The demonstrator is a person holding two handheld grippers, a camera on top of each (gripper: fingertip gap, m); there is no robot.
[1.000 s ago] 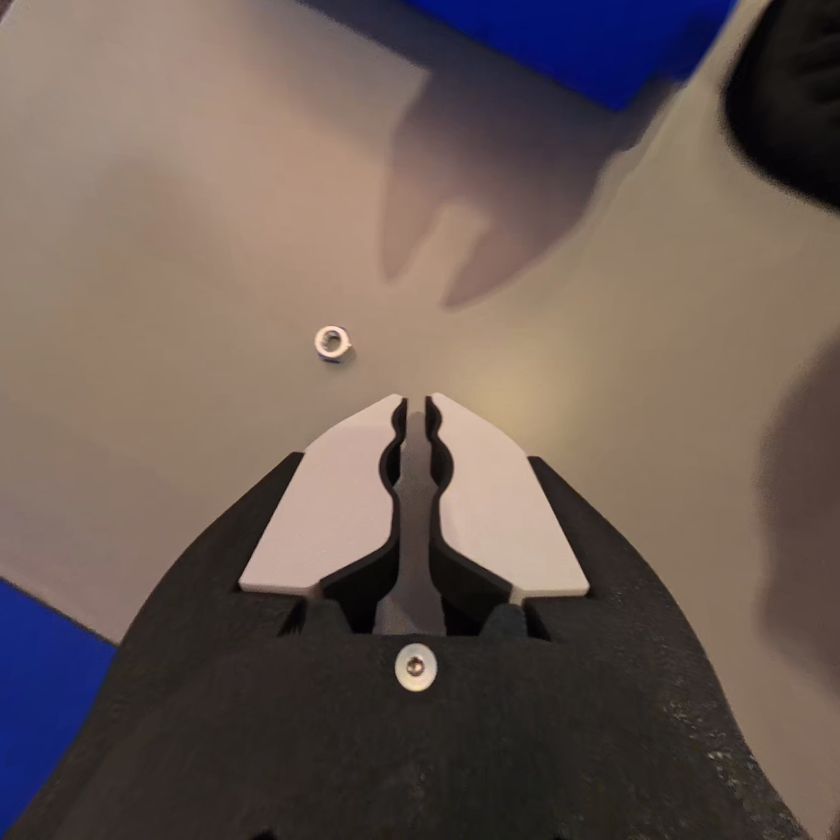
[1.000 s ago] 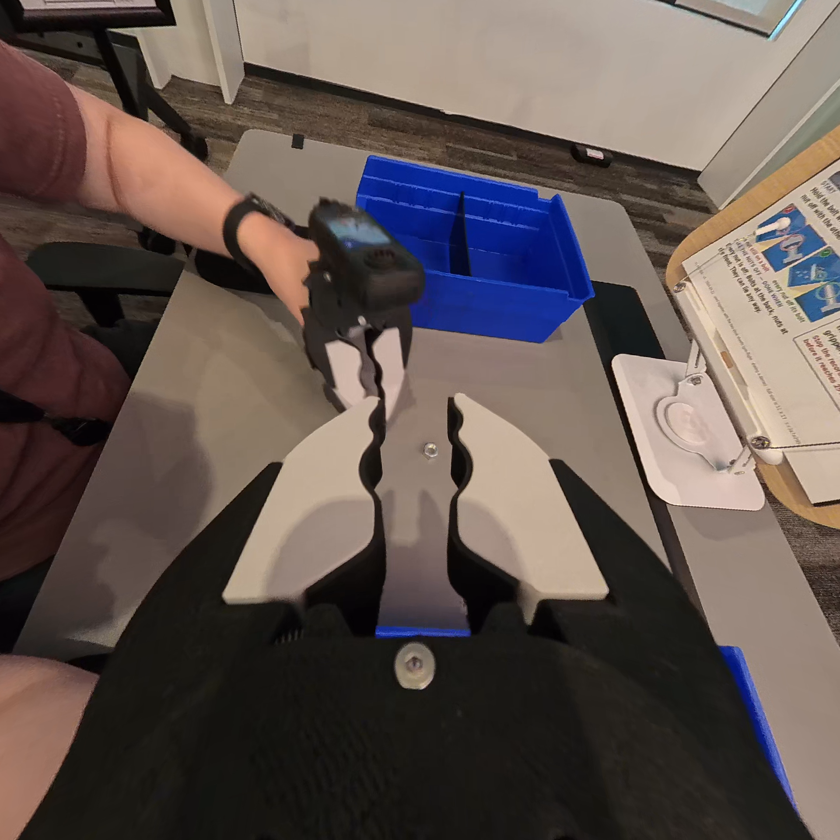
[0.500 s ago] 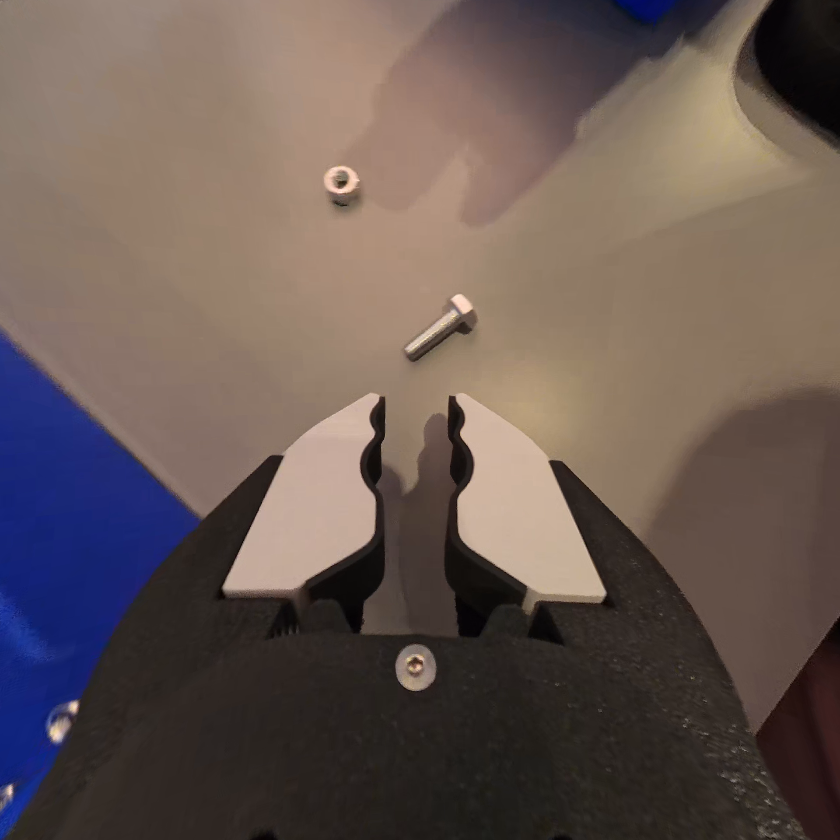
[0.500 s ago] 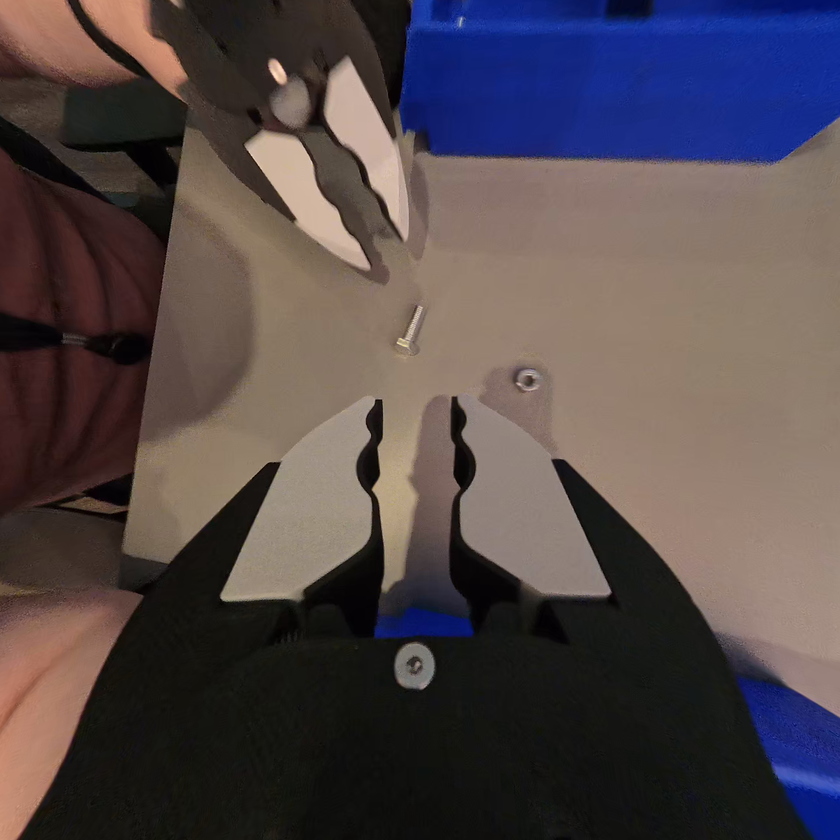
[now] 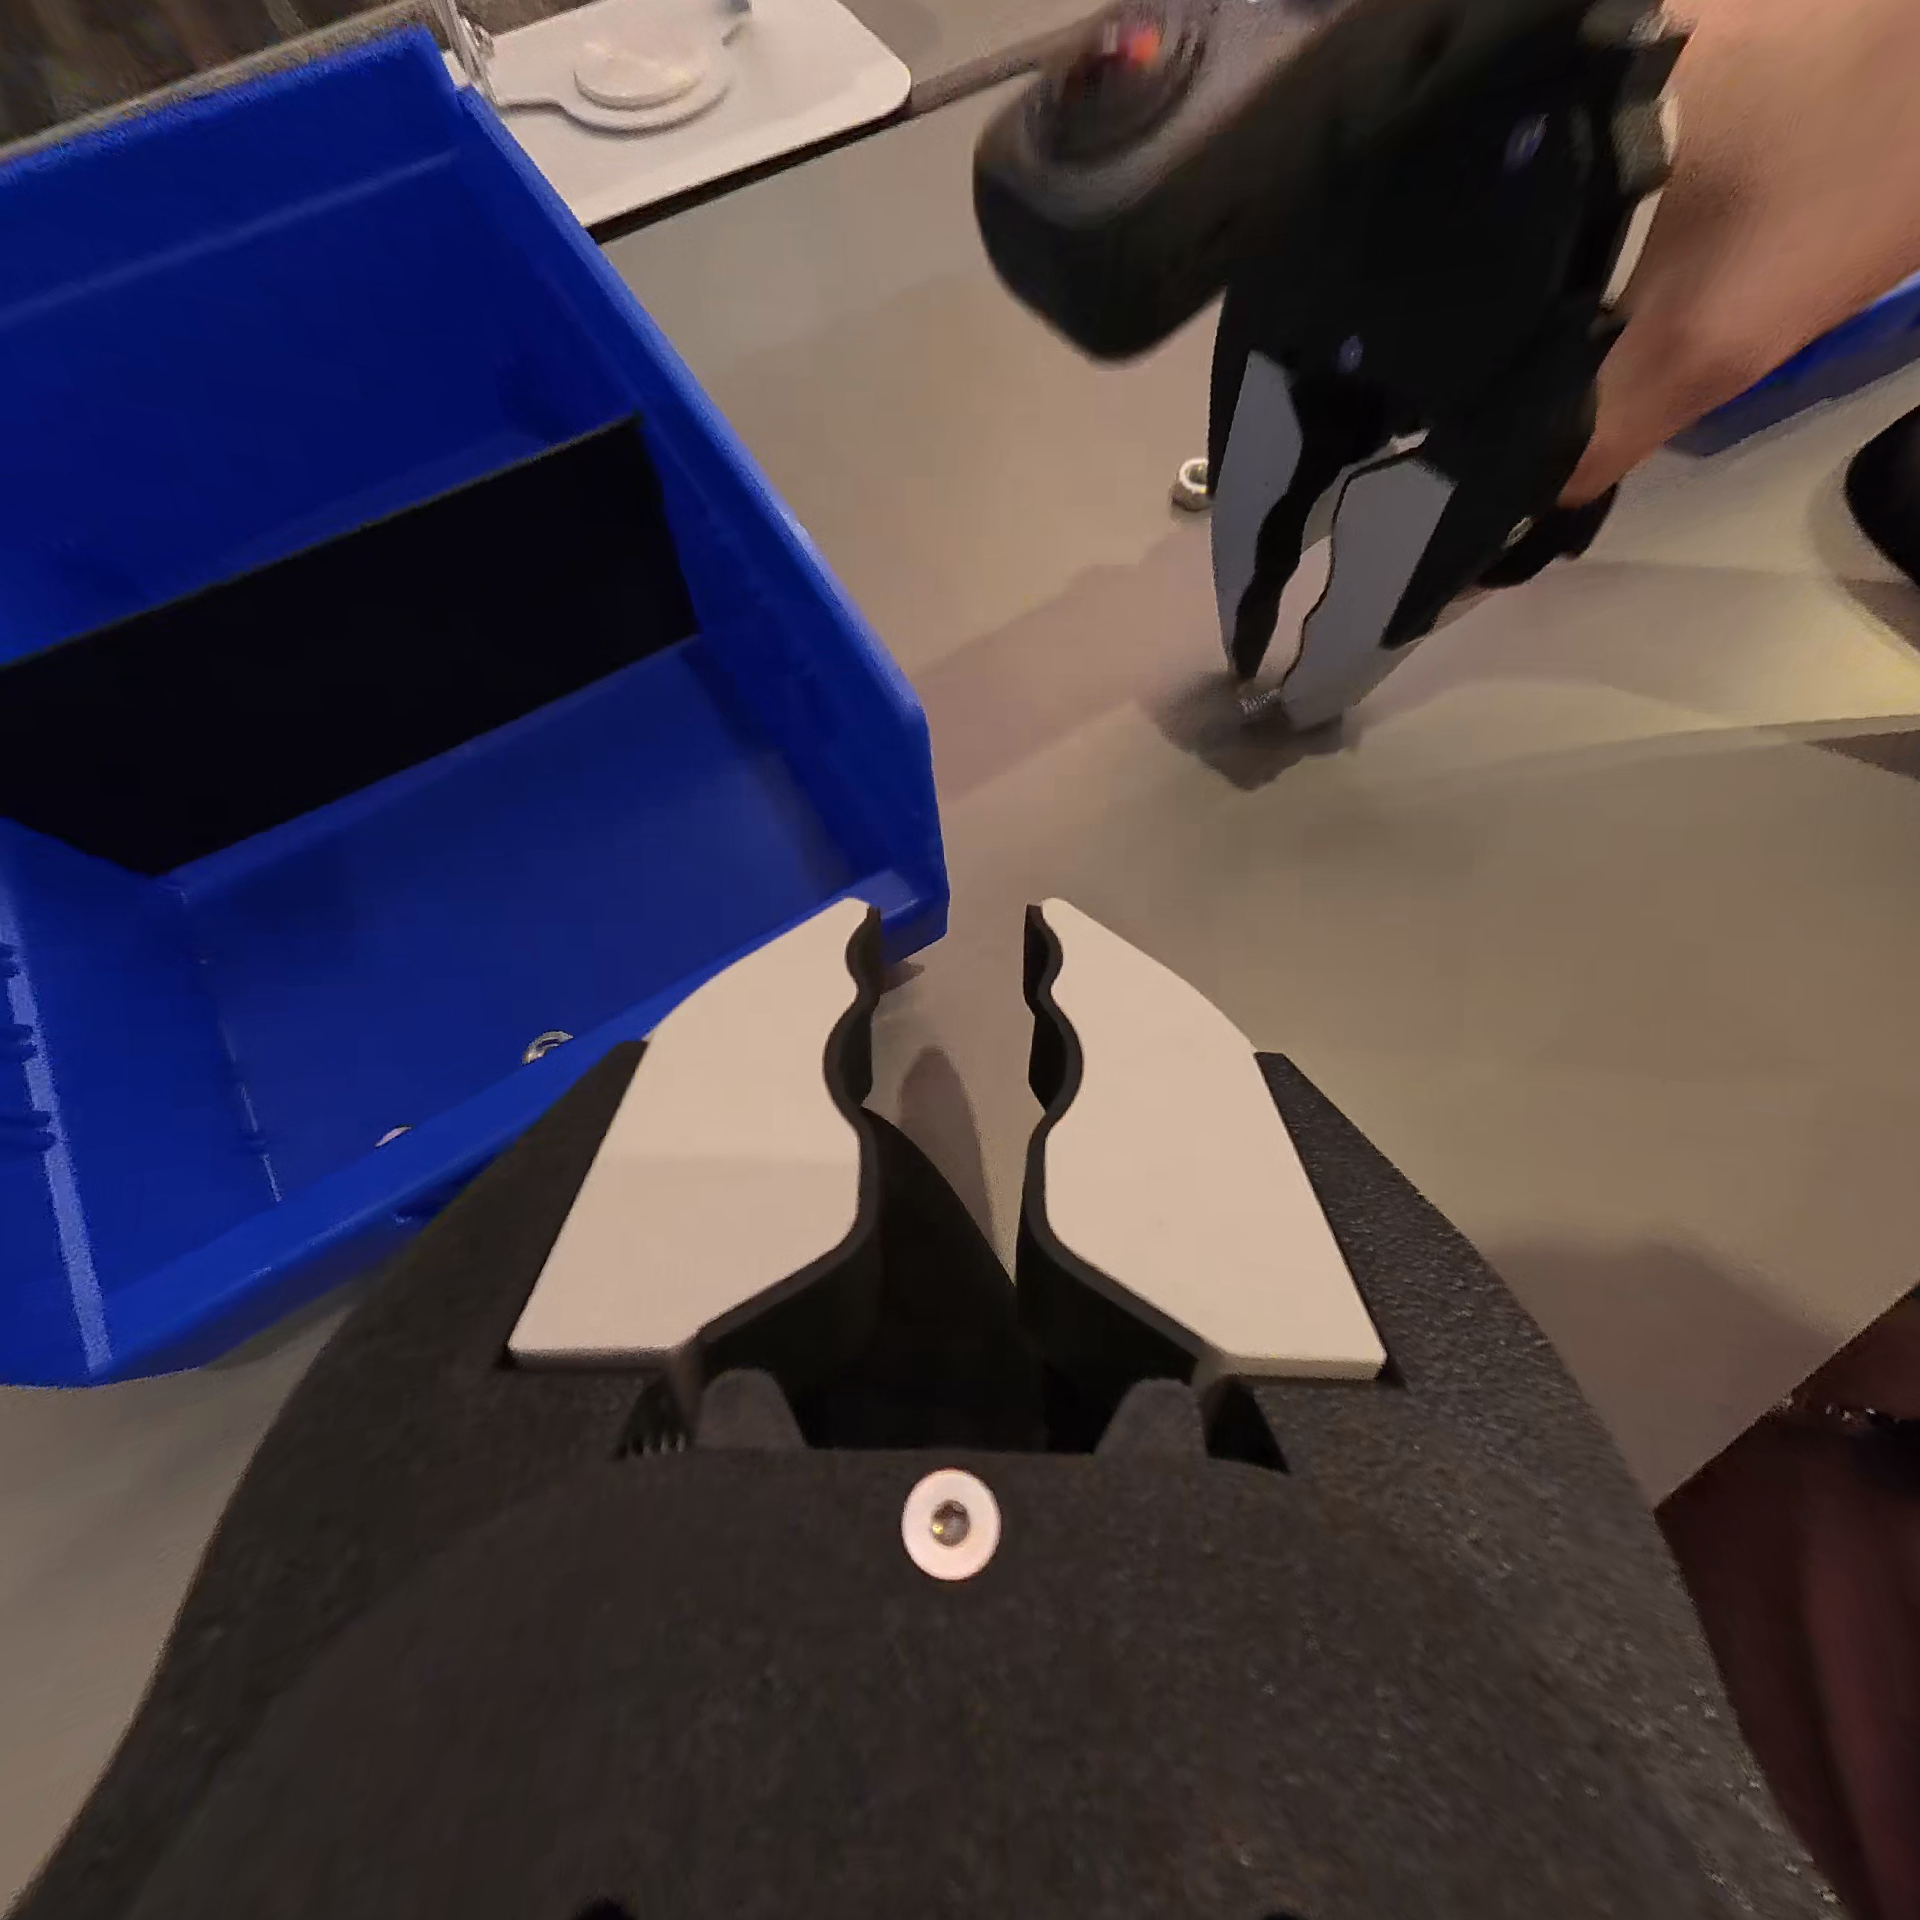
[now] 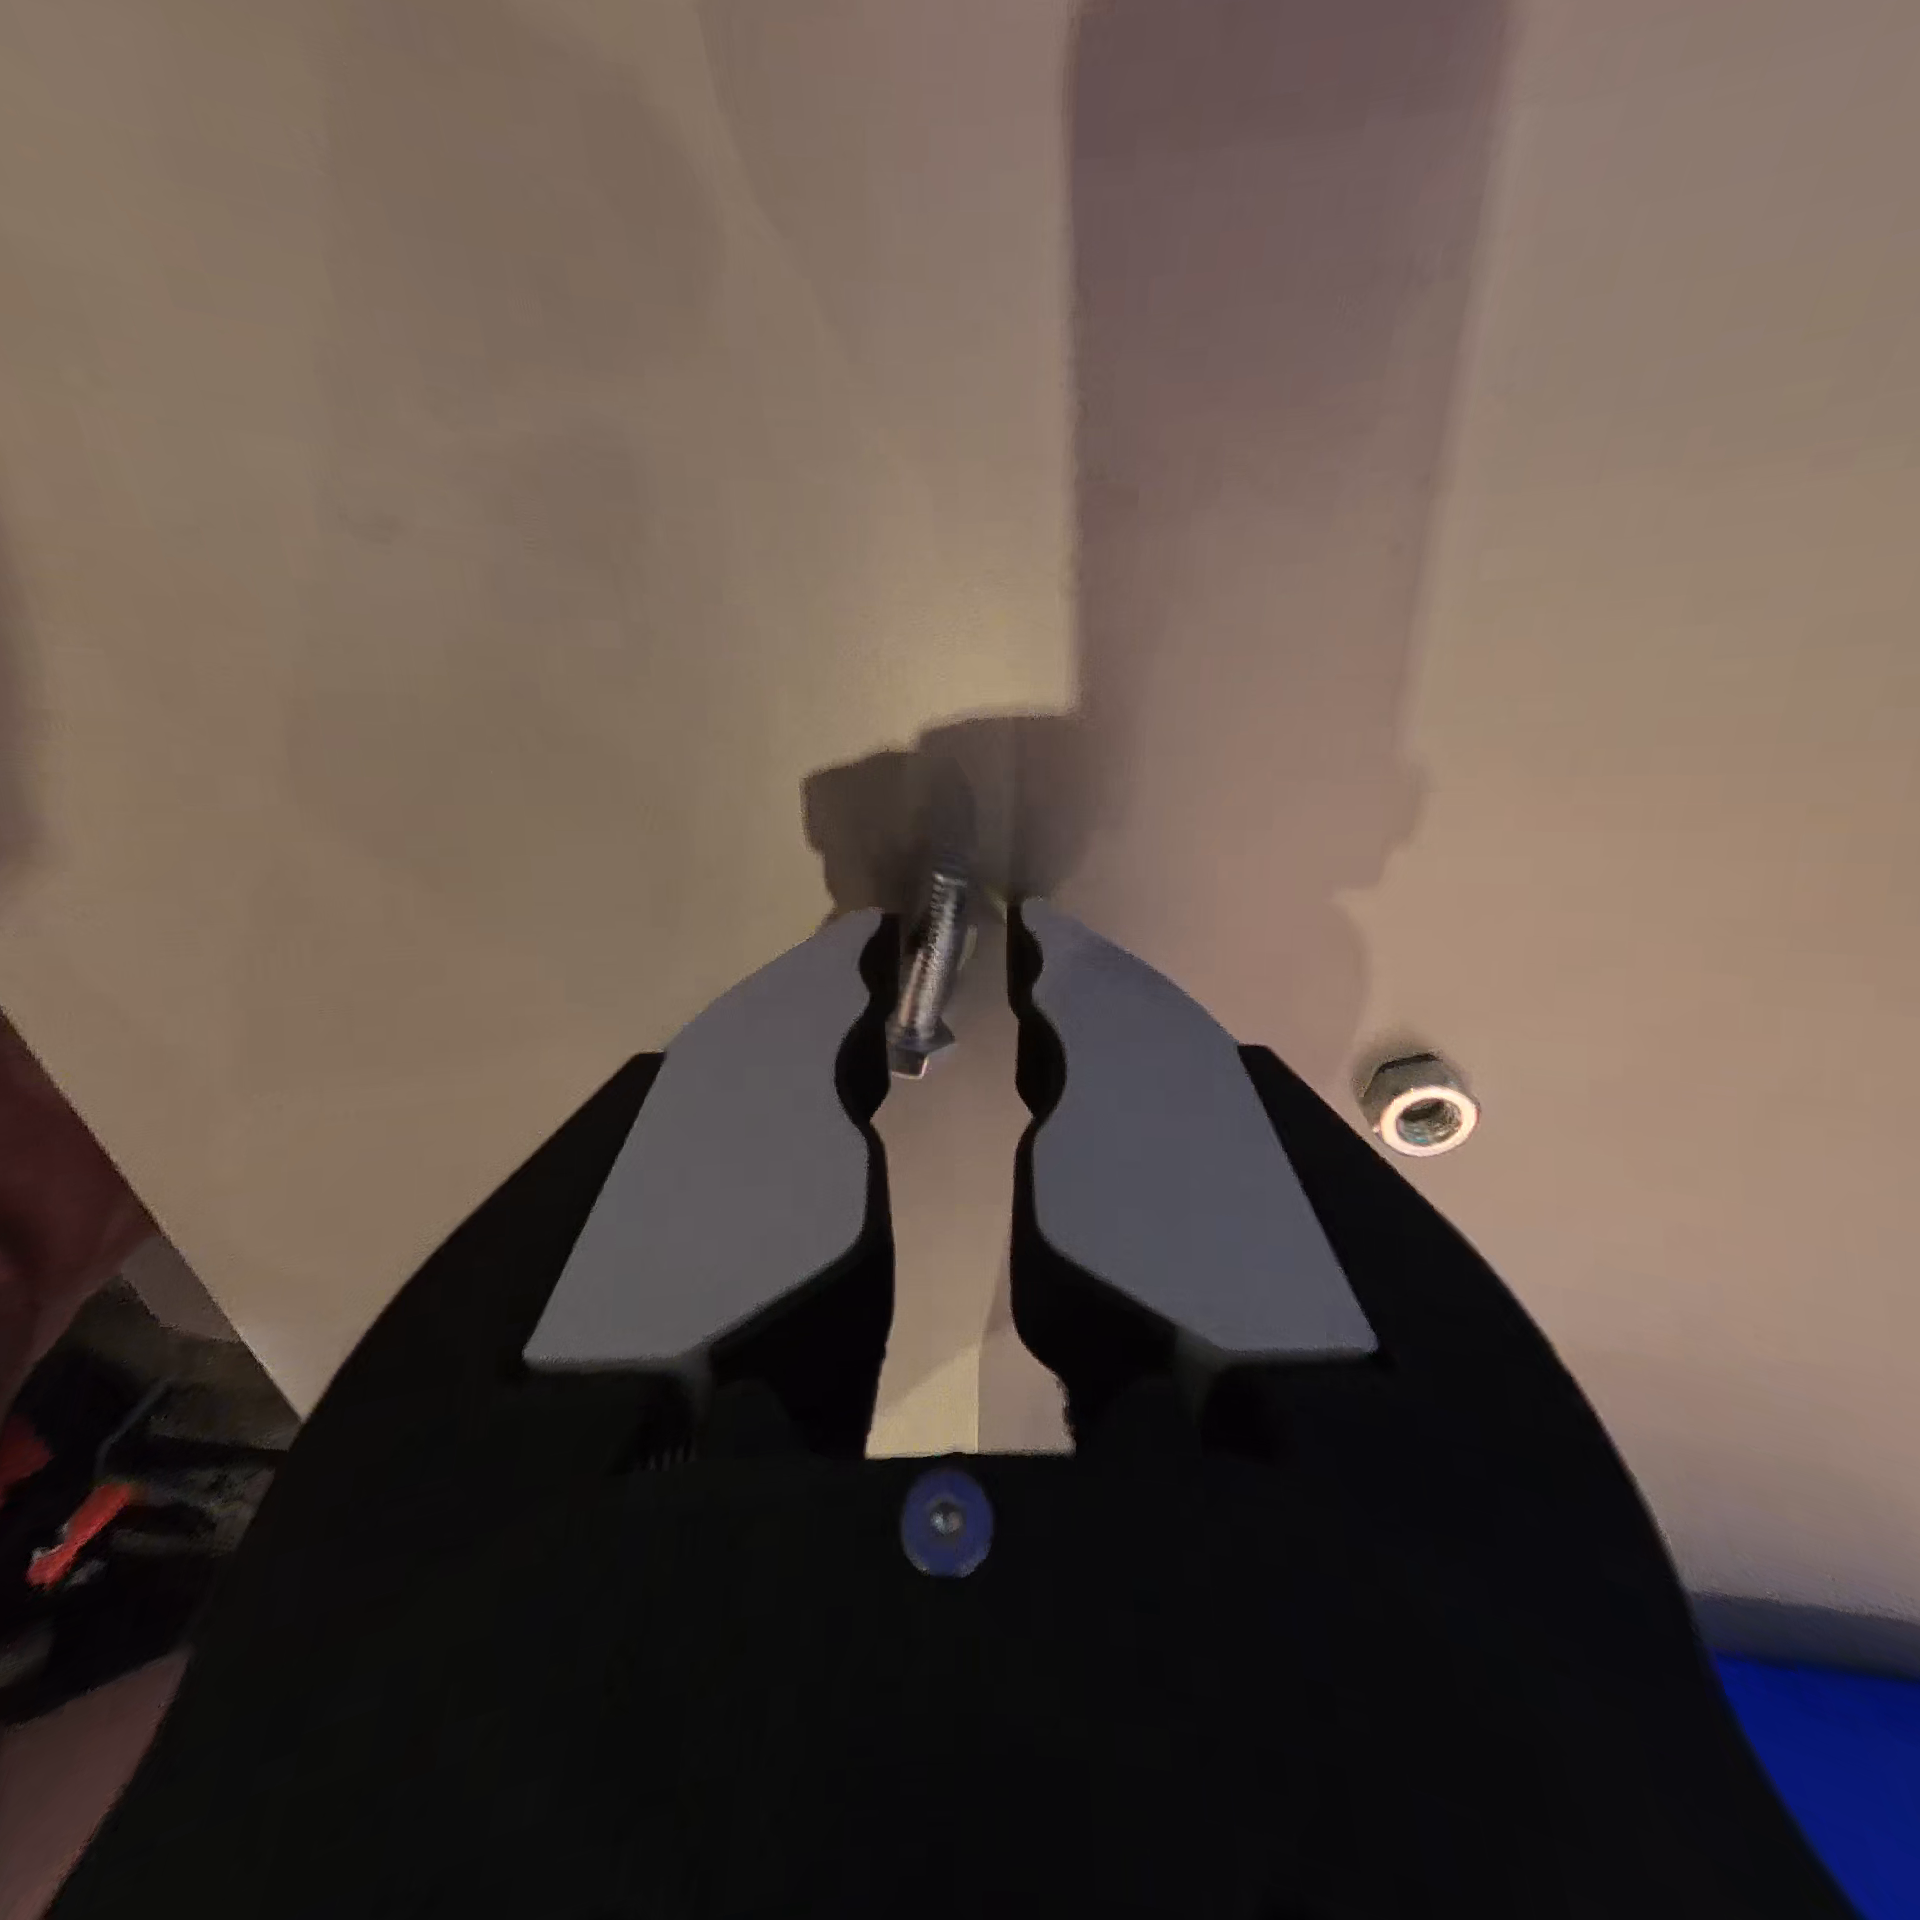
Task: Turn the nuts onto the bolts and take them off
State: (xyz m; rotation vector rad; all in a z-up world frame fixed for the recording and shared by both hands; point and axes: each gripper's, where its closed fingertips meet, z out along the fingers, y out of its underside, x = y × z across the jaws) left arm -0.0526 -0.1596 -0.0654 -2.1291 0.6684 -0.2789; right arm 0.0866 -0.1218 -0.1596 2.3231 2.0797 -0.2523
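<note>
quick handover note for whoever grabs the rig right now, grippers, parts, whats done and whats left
Right hand-held gripper: open, tips down at the table, straddling the bolt; not clamped yet.
Left hand-held gripper: open, empty, beside the blue bin.
Nut: loose on the table, right of the bolt. A few small metal parts lie in the bin.
Done: nothing threaded.
Left: grip bolt, pick nut, turn it on, take it off.

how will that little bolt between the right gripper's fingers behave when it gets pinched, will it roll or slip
The bolt looks like bare shiny metal, so it will probably be stiff and may slip on the smooth fingers. Its round threaded shank could roll on the flat table, though the hex head should limit that. The right gripper is open around it.
</note>
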